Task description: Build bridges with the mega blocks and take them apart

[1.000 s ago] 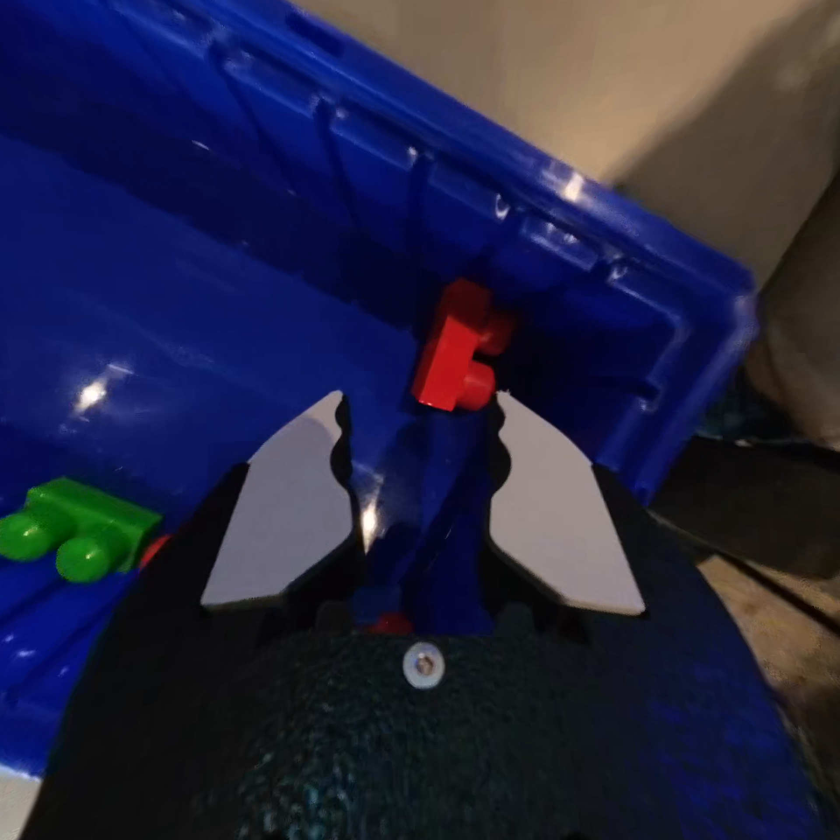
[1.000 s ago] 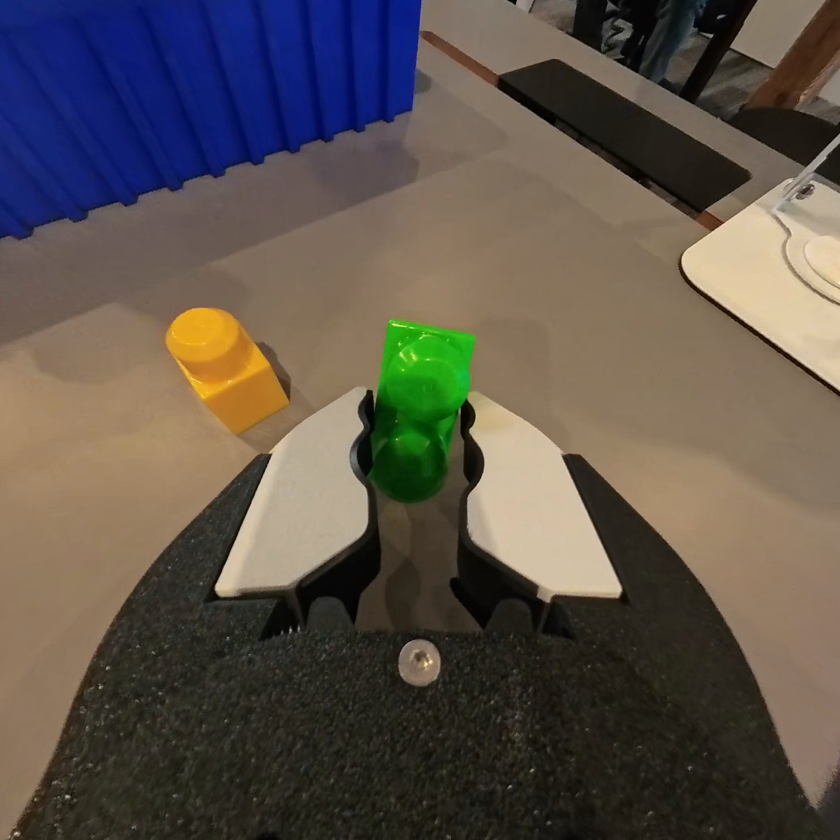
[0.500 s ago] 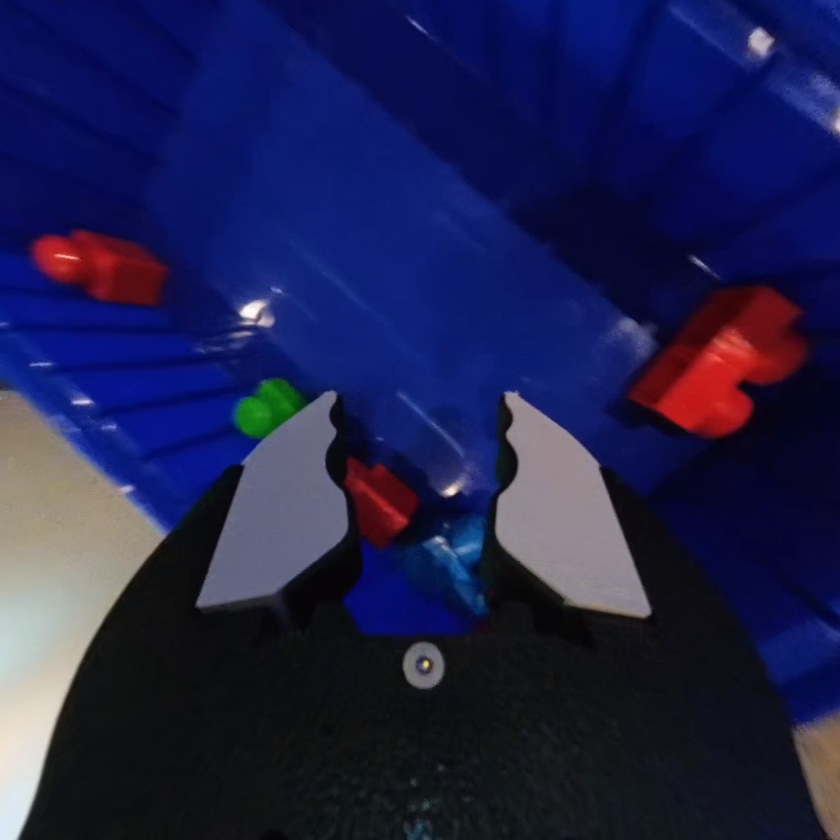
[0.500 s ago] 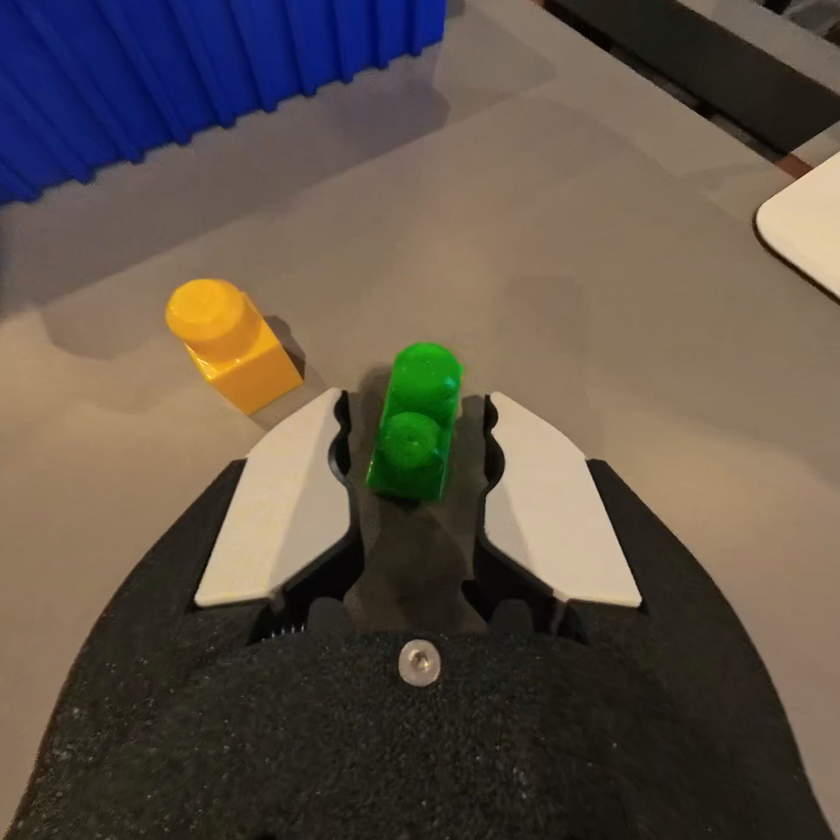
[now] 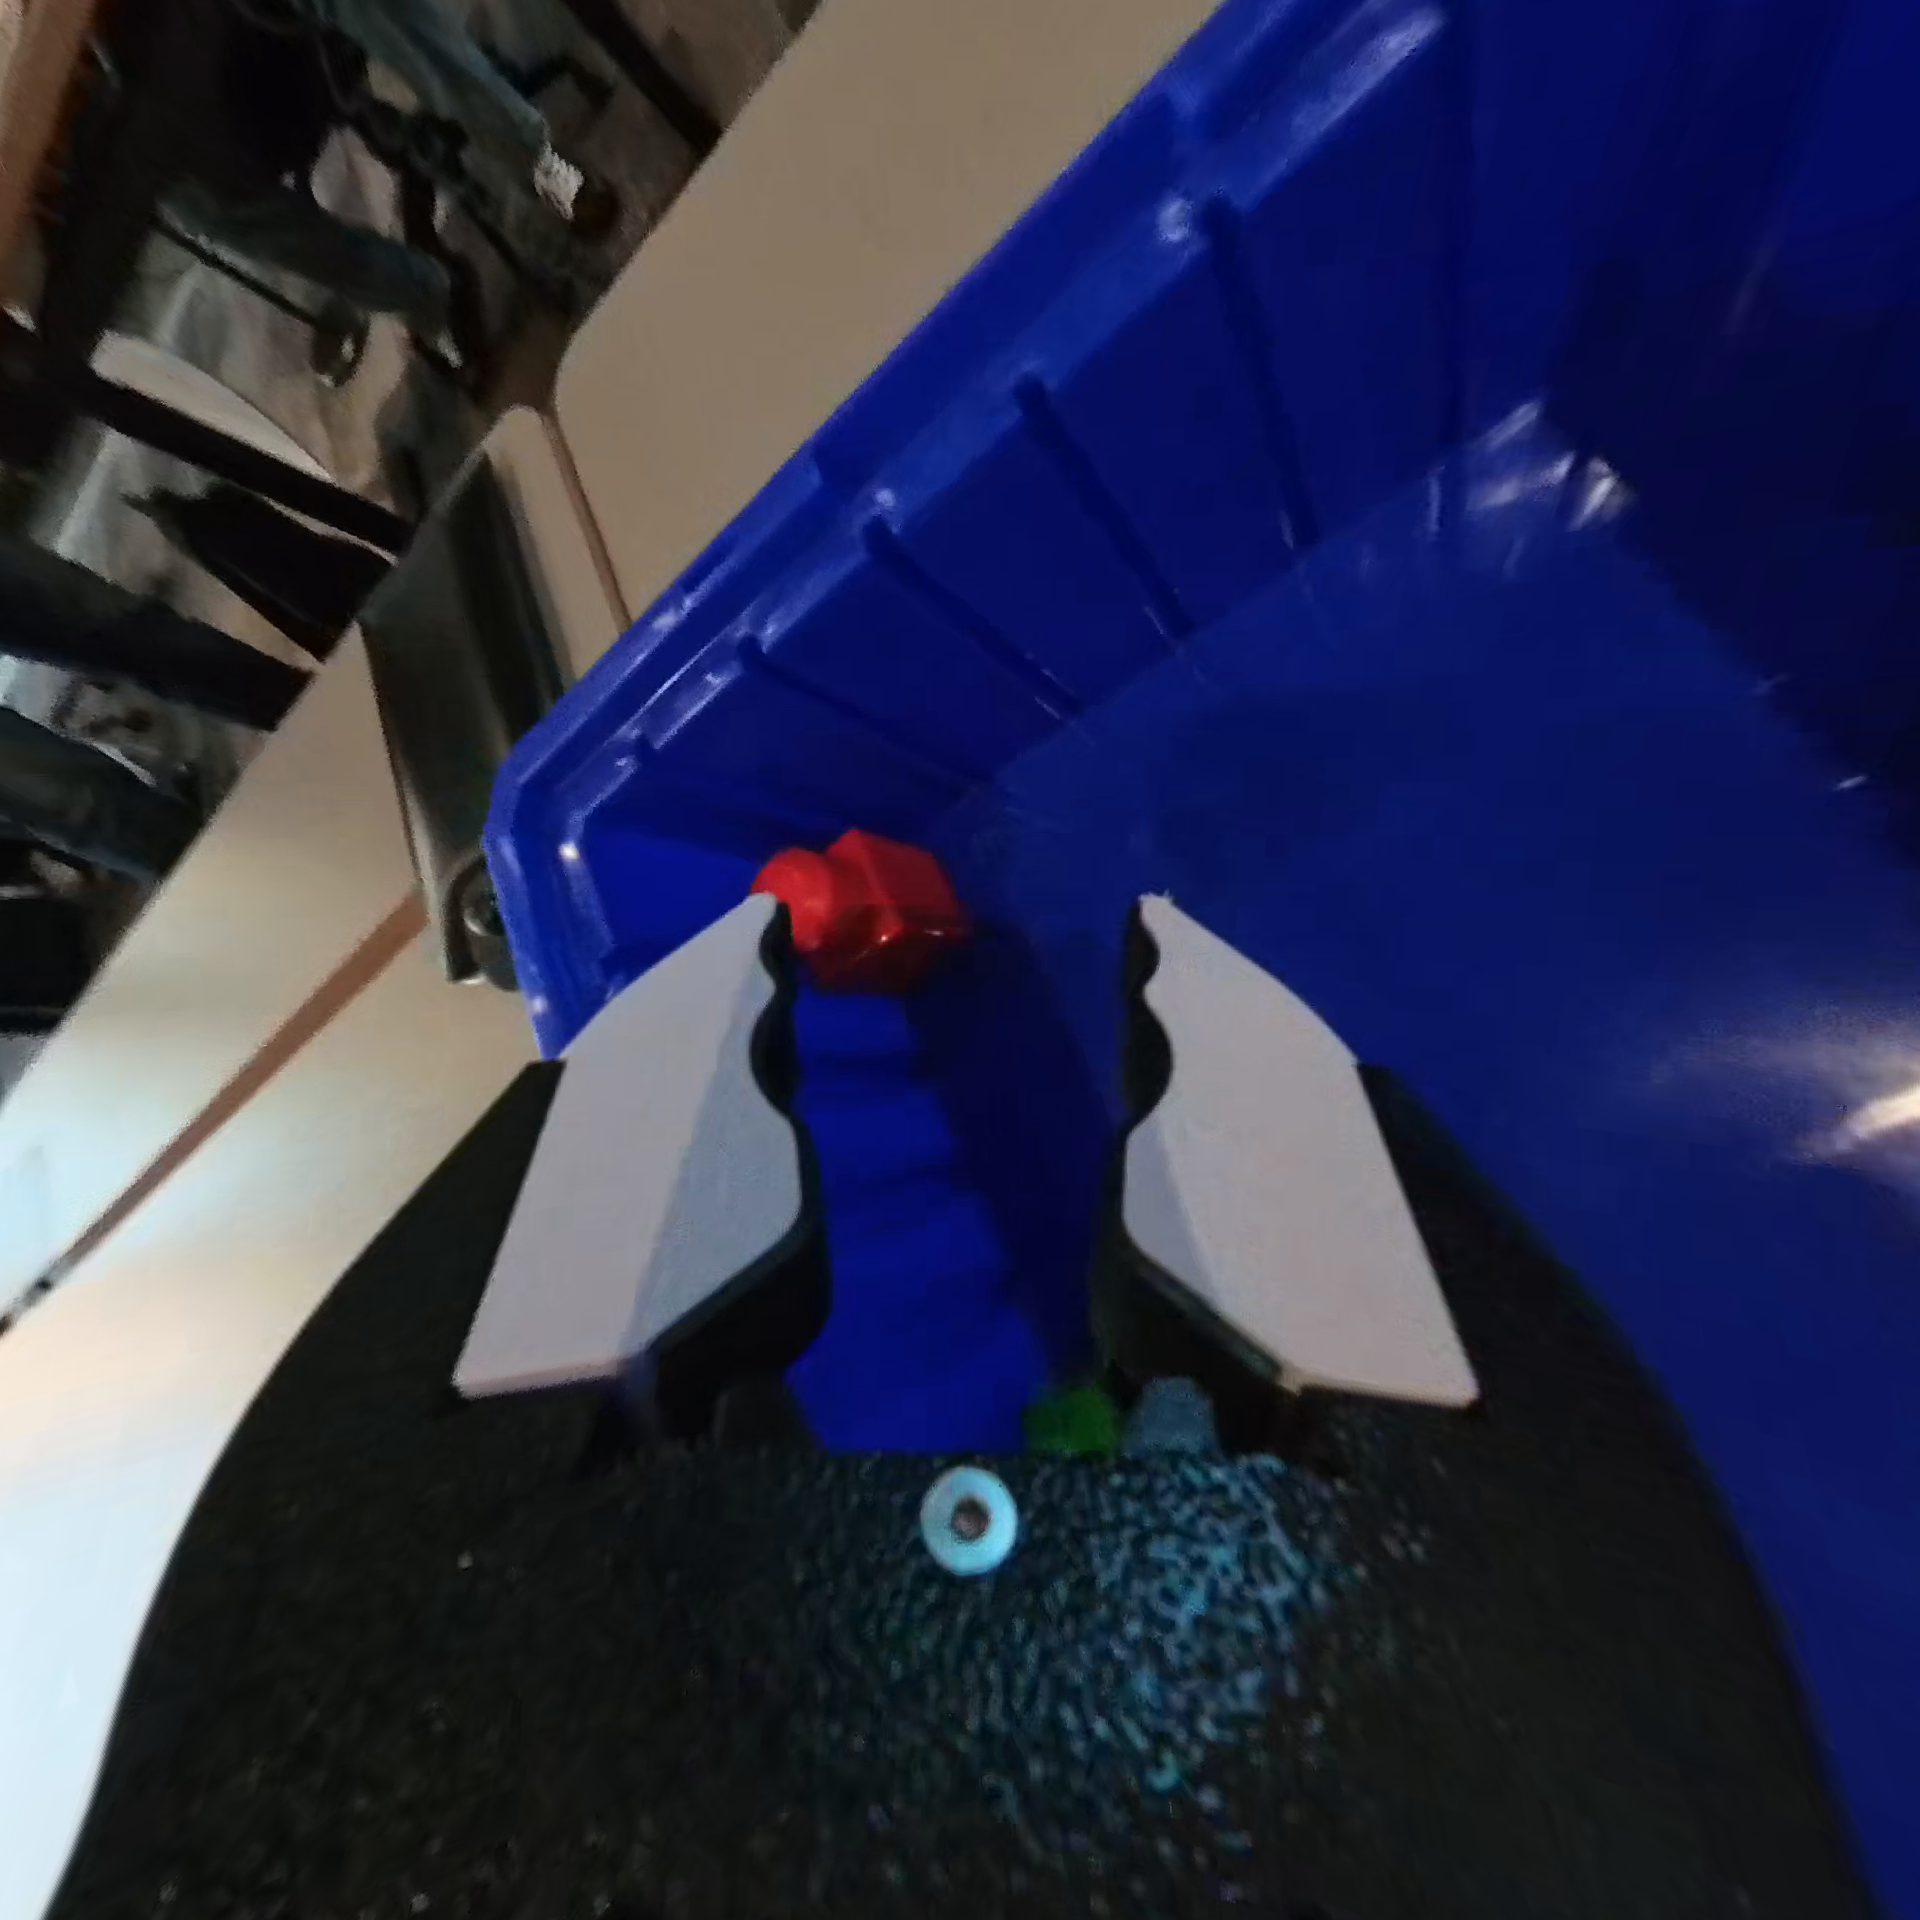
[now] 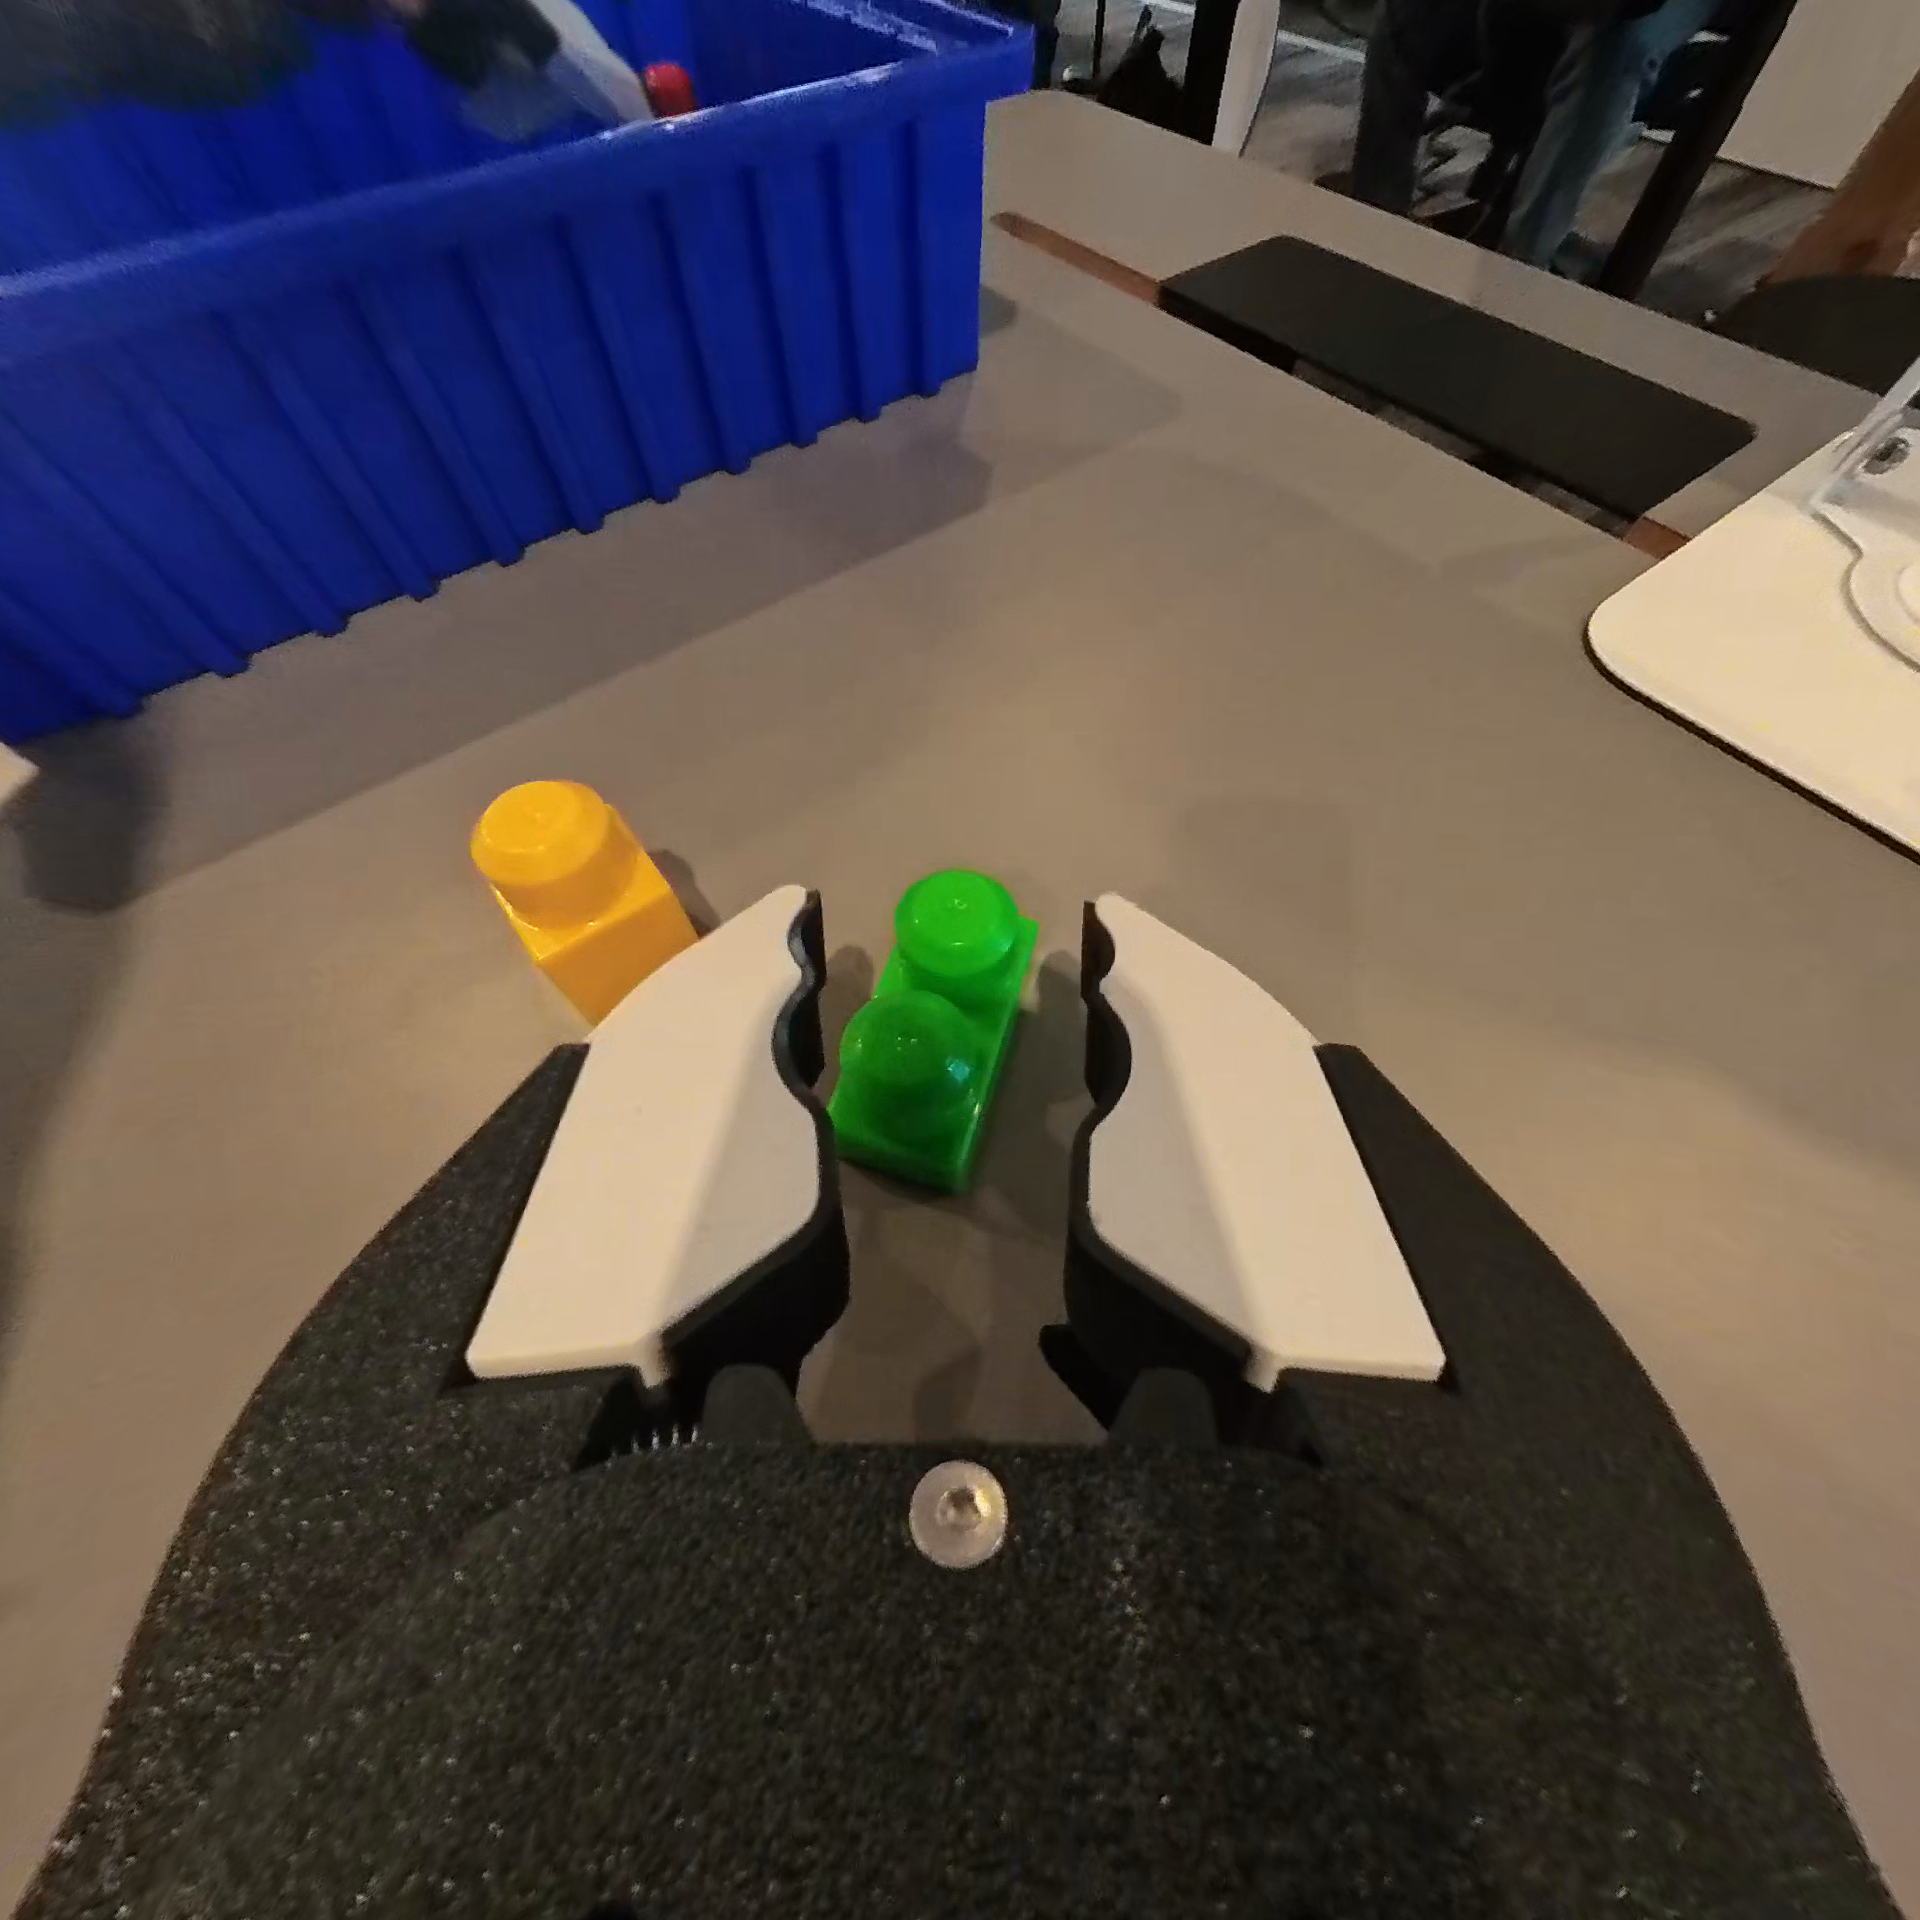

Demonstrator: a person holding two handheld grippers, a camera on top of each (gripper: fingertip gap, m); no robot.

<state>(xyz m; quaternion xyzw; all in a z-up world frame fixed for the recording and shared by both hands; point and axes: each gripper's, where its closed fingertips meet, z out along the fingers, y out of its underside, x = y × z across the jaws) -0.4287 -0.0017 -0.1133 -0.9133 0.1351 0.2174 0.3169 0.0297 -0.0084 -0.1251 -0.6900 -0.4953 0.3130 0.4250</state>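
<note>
Grey matte desk (image 6: 1299, 665), seen from the right wrist view. Resting directly on it: a ribbed blue plastic bin (image 6: 468, 343) at the far left; a single-stud yellow plastic block (image 6: 582, 899), upright, near the middle; a two-stud green plastic block (image 6: 935, 1029), studs up, just beside the yellow one on its right and not touching it; a flat black rectangular mat (image 6: 1455, 364) at the far edge; and a white rounded-corner board (image 6: 1756, 644) at the right edge. The blocks stand well apart from the bin.
</note>
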